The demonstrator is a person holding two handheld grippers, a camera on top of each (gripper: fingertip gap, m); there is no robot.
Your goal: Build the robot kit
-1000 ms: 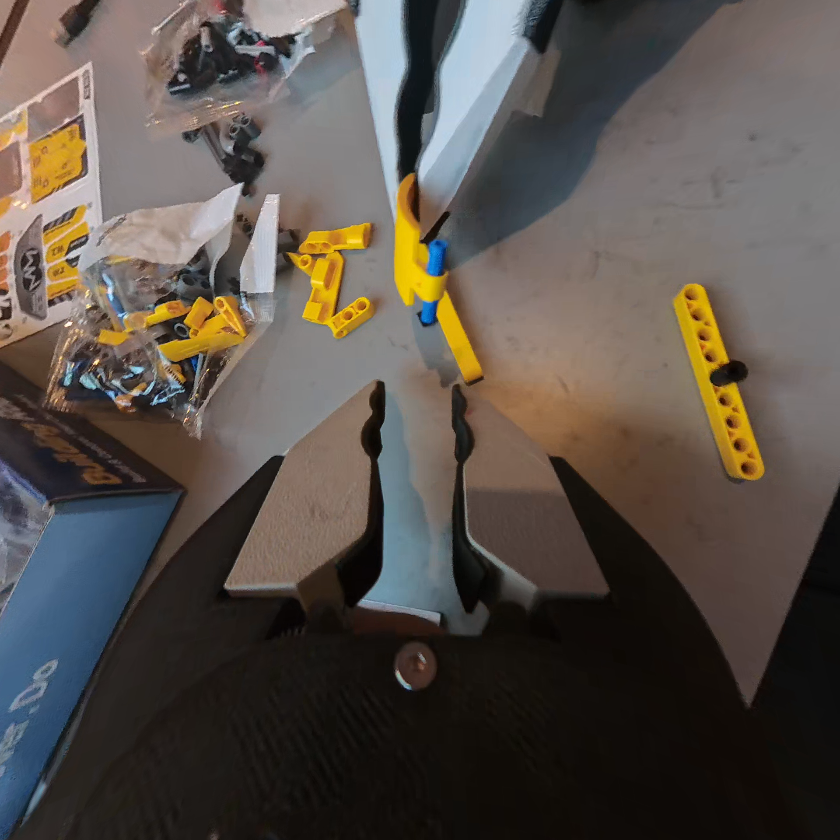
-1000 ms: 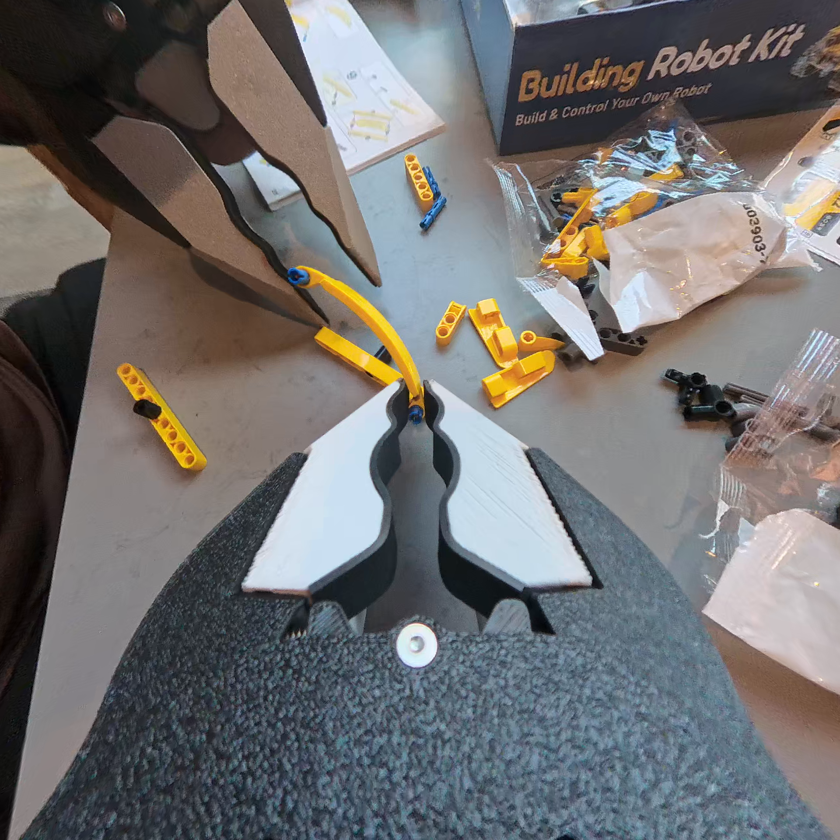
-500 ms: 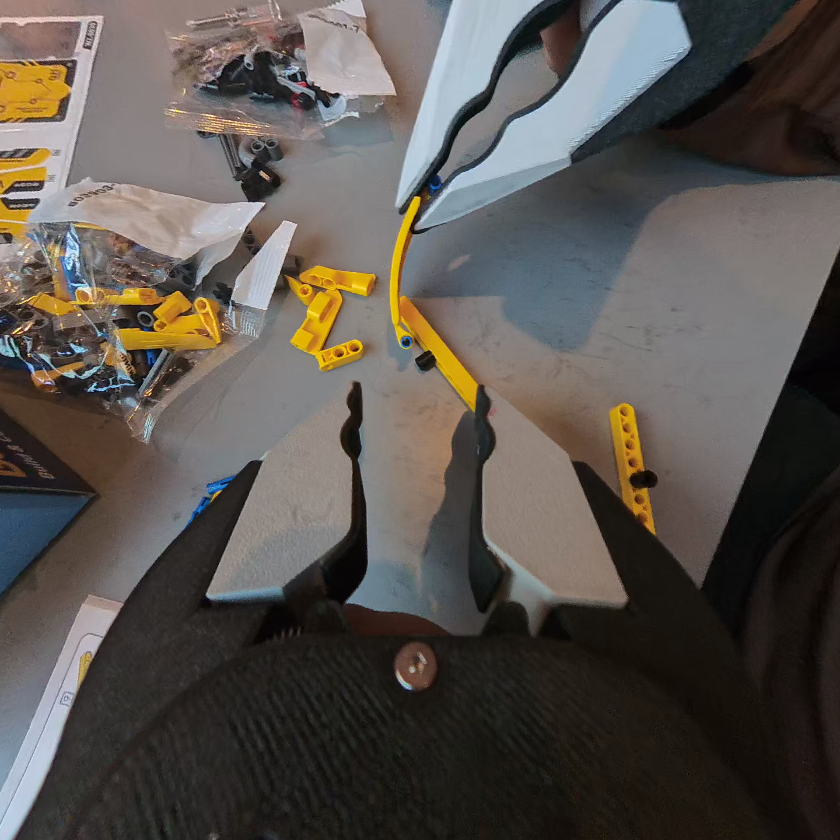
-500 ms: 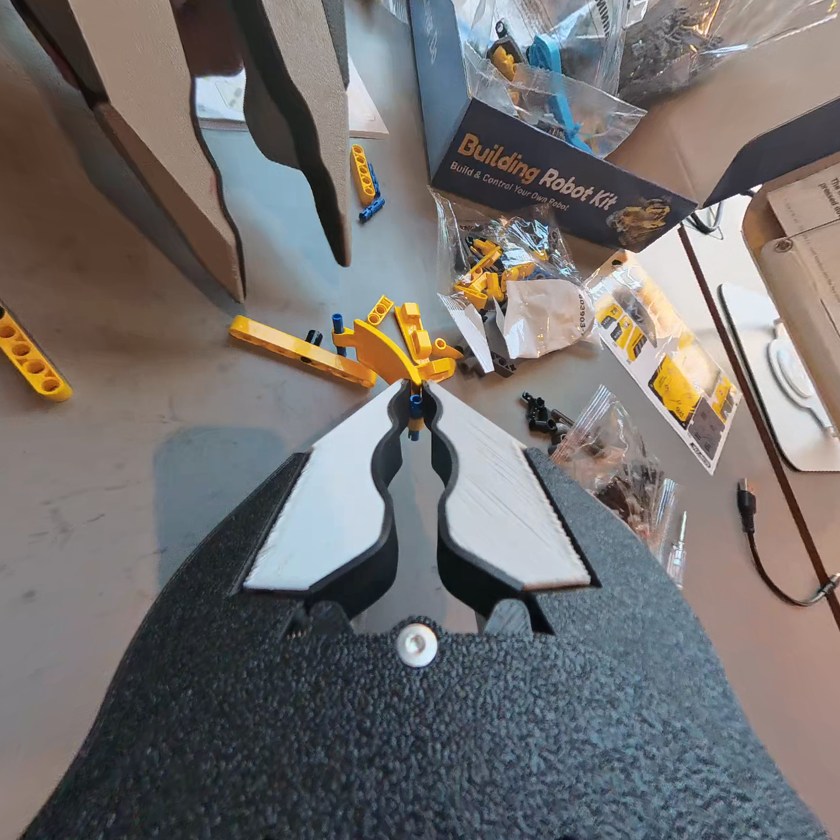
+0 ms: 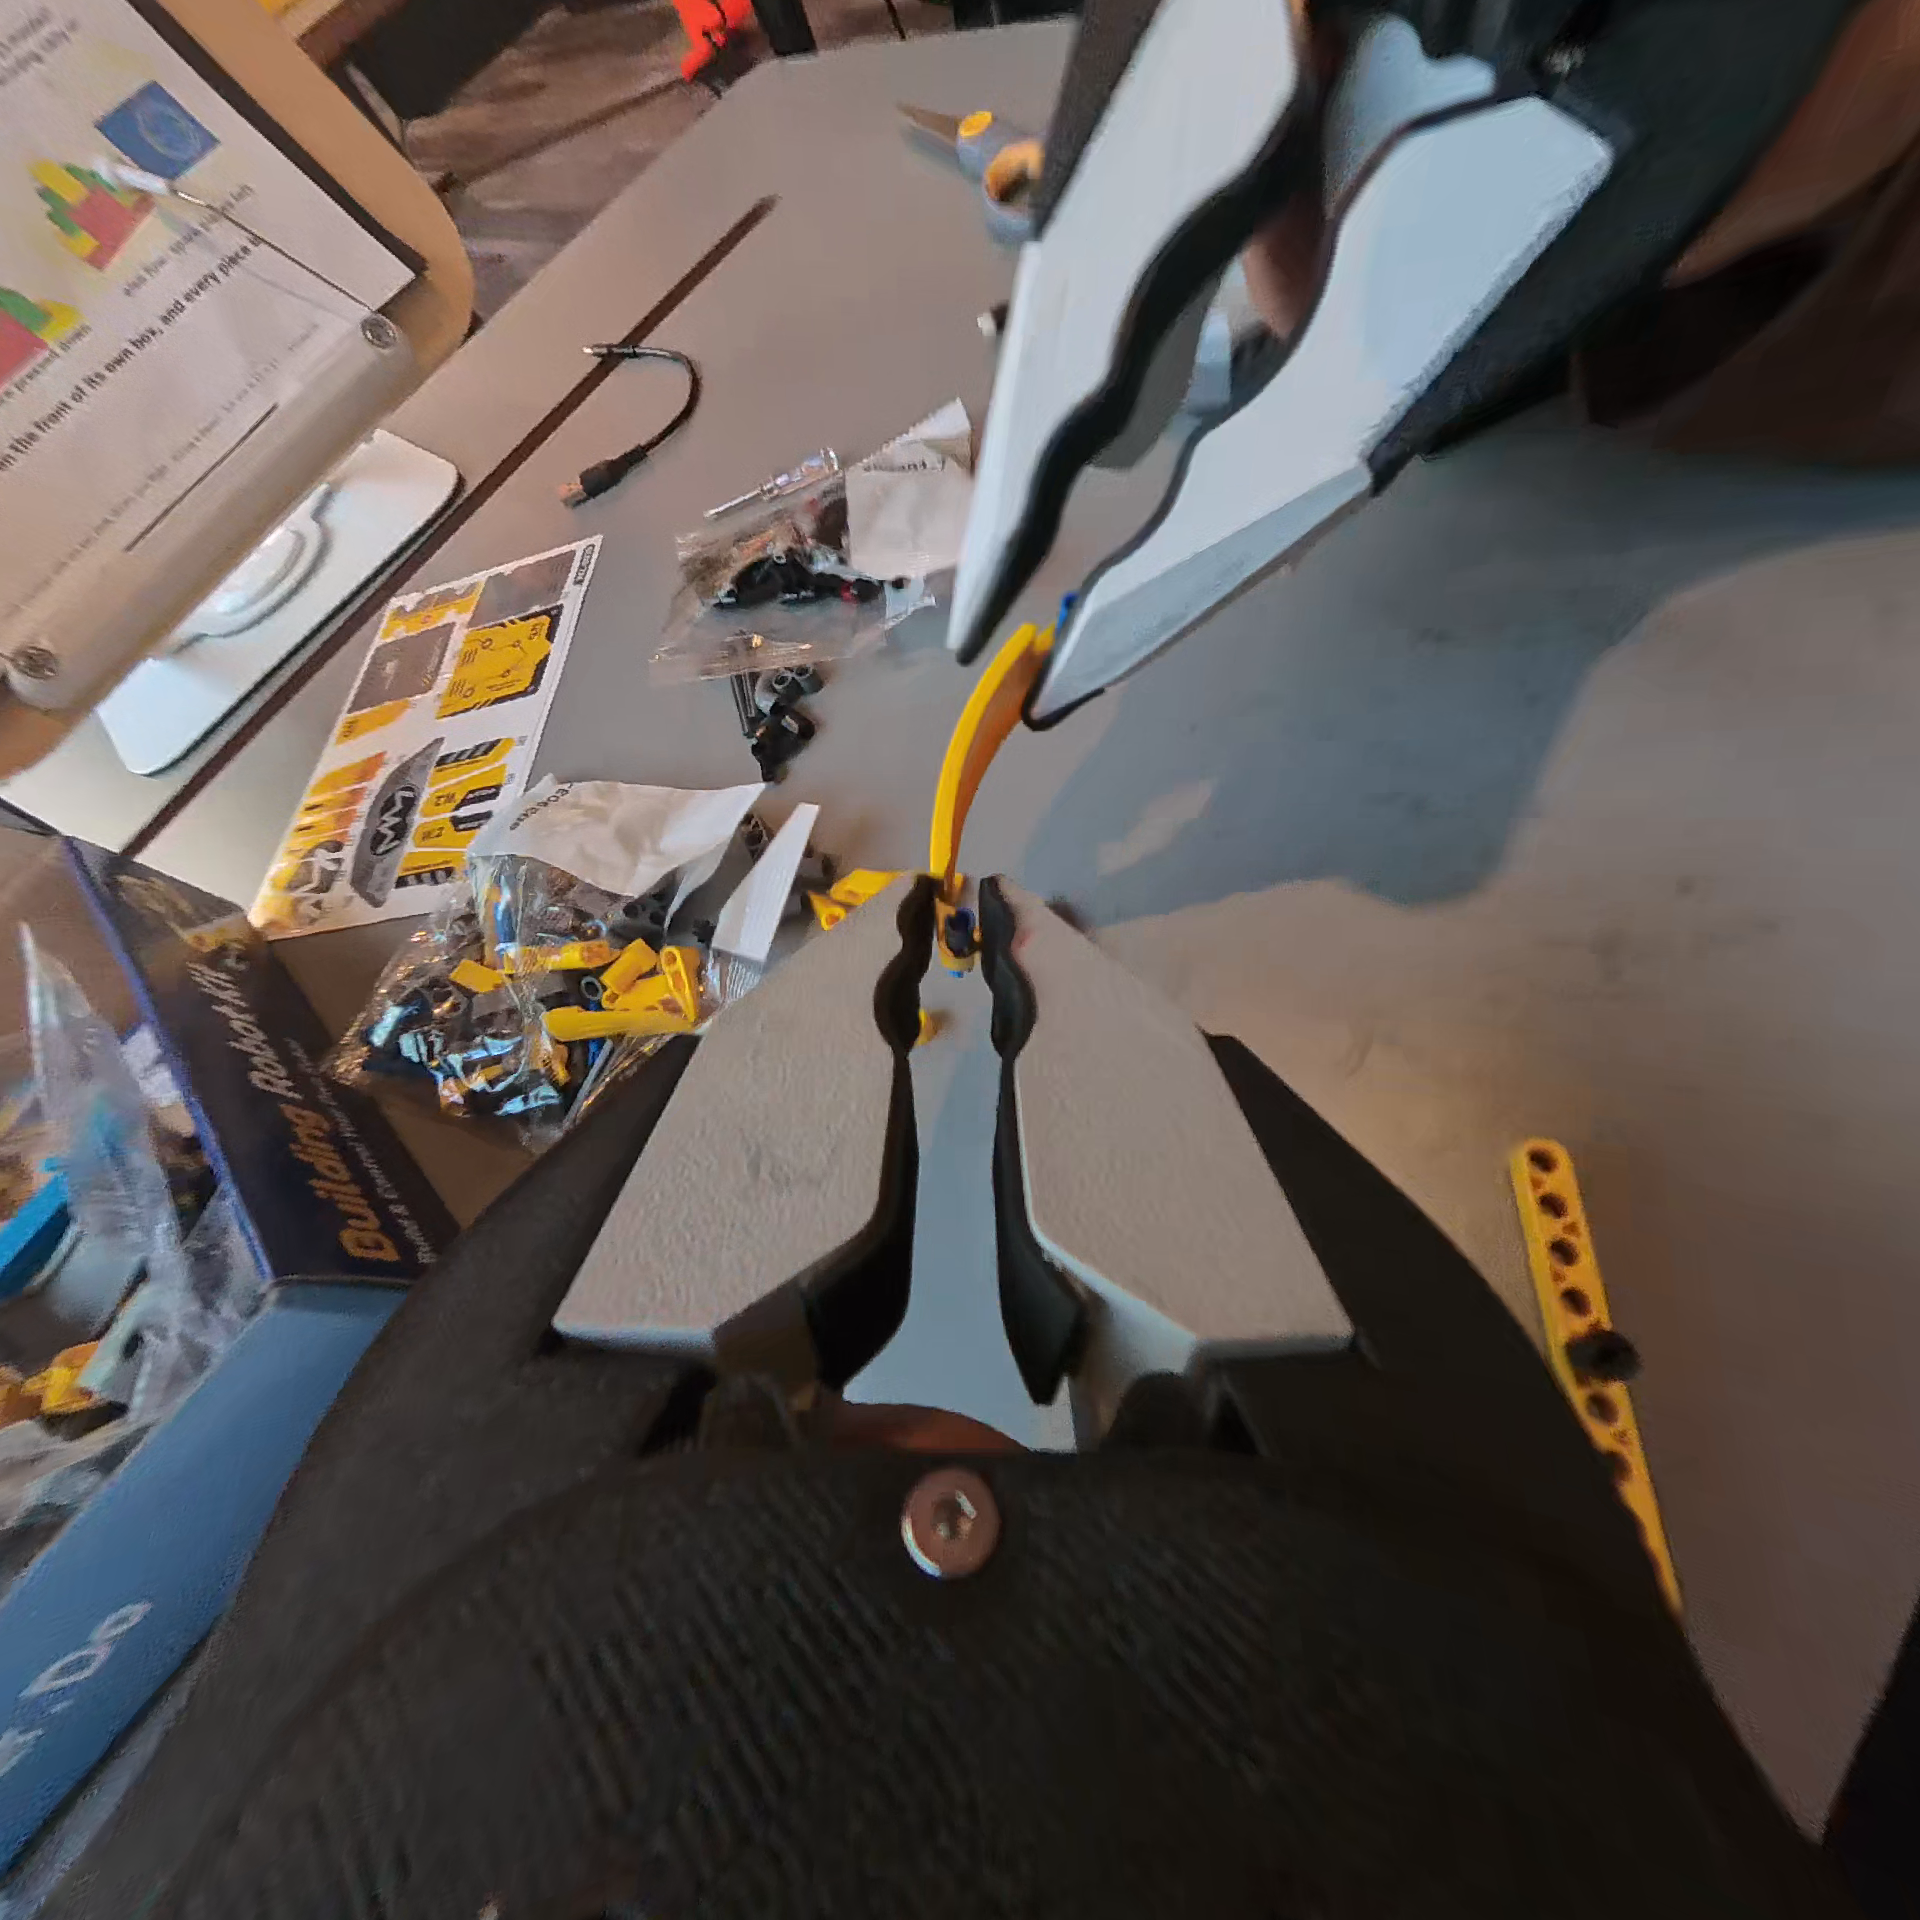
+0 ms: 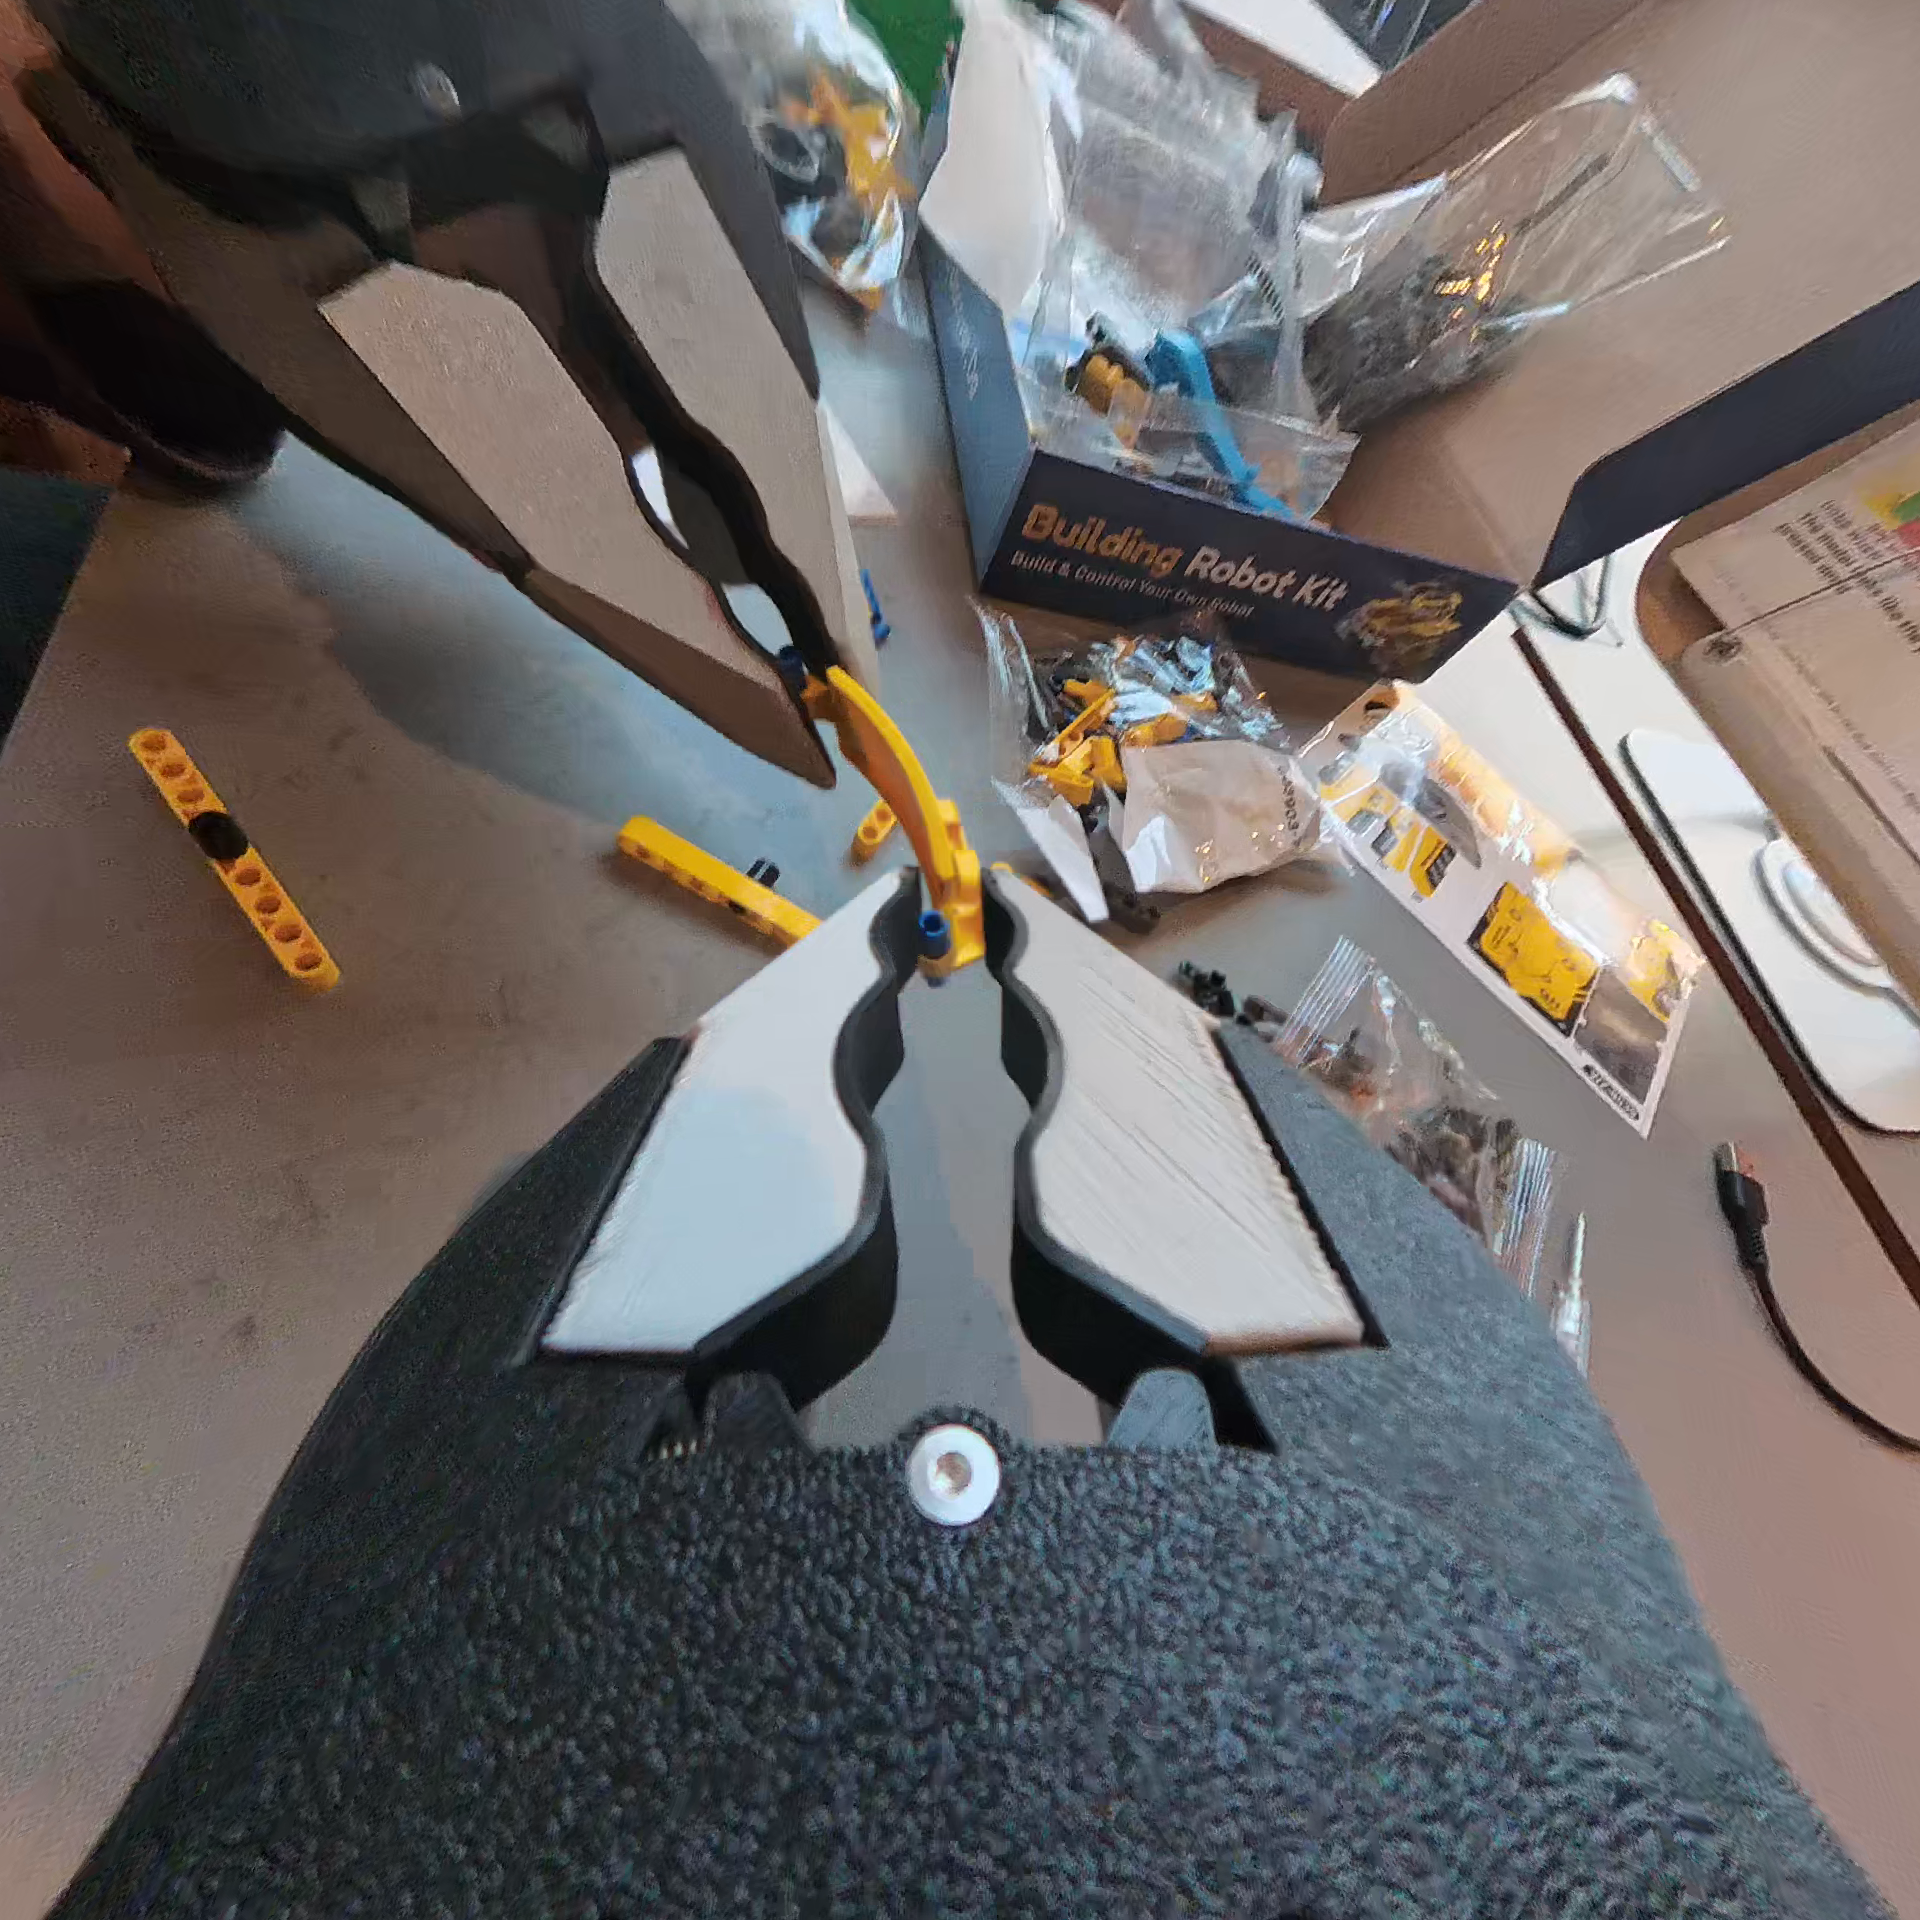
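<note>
A curved yellow beam [image 5: 961,769] with blue pins at its ends hangs above the grey table [image 5: 1455,935], held at both ends. My left gripper [image 5: 951,899], with grey fingers, is shut on the near end, where a blue pin [image 5: 961,925] sits. My right gripper [image 6: 948,894], with white fingers, is shut on the other end of the beam [image 6: 899,769] beside a blue pin [image 6: 932,930]. The right gripper also shows in the left wrist view [image 5: 1013,675], and the left gripper in the right wrist view [image 6: 831,707].
A yellow straight beam with a black pin [image 6: 229,852] and a second yellow beam [image 6: 717,883] lie on the table. An open bag of yellow parts [image 5: 540,997], a sticker sheet [image 5: 436,727], a bag of black parts [image 5: 790,592], a blue kit box [image 6: 1195,582] and a cable [image 6: 1756,1216] lie around. Both grippers' tips are close together, under 4 cm apart.
My left gripper was open and apart from the curved beam; it has moved in and shut on the beam's free end. Both grippers have risen and tilted, with the beam between them.
</note>
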